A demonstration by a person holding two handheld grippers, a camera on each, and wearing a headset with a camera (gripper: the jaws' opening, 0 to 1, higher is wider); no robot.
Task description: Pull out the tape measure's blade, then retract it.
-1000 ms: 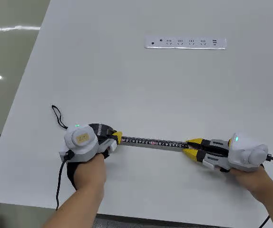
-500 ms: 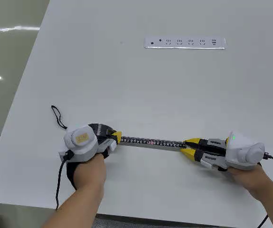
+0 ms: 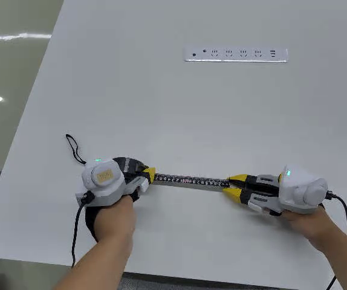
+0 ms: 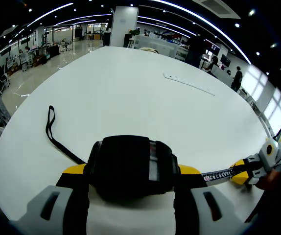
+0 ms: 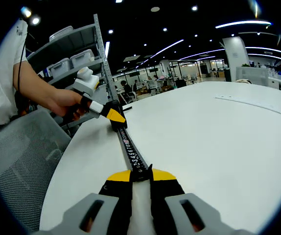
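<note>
We clamp the tape measure (image 4: 130, 166) in the left tool (image 3: 146, 176) as an anchor (resting on the worktop (image 3: 191, 109)); the right tool (image 5: 140, 177) pinches its blade (image 3: 188, 180) taut.

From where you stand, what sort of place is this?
Probably a large open-plan lab or workshop: a big white workbench with a power strip, a metal shelving rack holding storage bins, and long ceiling light strips.
</note>
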